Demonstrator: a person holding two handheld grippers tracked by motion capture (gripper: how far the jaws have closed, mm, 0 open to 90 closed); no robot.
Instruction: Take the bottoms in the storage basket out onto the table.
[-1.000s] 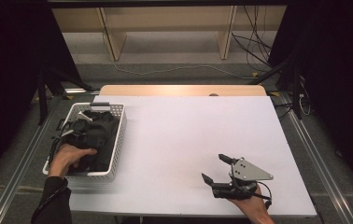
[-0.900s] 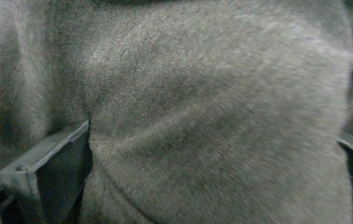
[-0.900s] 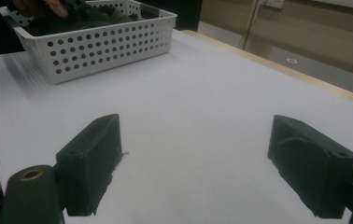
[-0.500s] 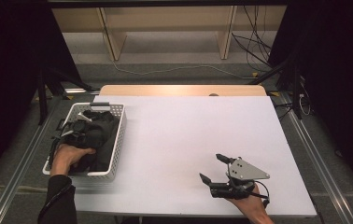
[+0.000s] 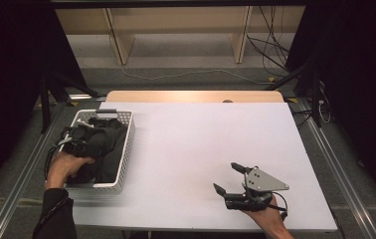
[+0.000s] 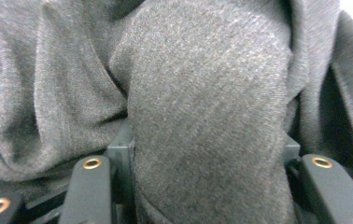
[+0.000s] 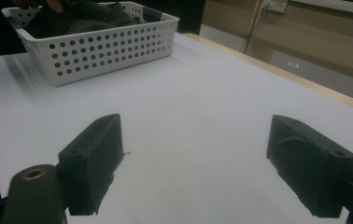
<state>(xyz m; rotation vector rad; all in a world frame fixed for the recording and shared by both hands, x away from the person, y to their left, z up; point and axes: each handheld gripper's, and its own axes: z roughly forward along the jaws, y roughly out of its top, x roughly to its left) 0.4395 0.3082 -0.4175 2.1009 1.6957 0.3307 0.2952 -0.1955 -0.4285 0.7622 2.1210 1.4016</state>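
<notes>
Dark grey knitted cloth [image 5: 104,144] sits bunched inside the white perforated plastic basket [image 5: 125,149] at the left edge of the white table [image 5: 201,144]. Basket walls keep the pile contained, so the pick has to come from above.

Left gripper [image 5: 79,139] is down in the basket, buried in the fabric. In the left gripper view a thick fold of the cloth [image 6: 202,116] bulges between the two black jaws, which stand apart either side of it. Contact looks real on both sides, but I cannot tell whether they're actually clamped or just straddling the fold. Left hand [image 5: 64,167] comes over the basket's near corner, wrist angled inward toward the pile.

Right gripper [image 5: 235,181] is parked well apart on the near right of the table, jaws spread wide, holding nothing. It points left across the table toward the basket [image 7: 104,44], low over the surface. Looks like standby for receiving the cloth.
</notes>
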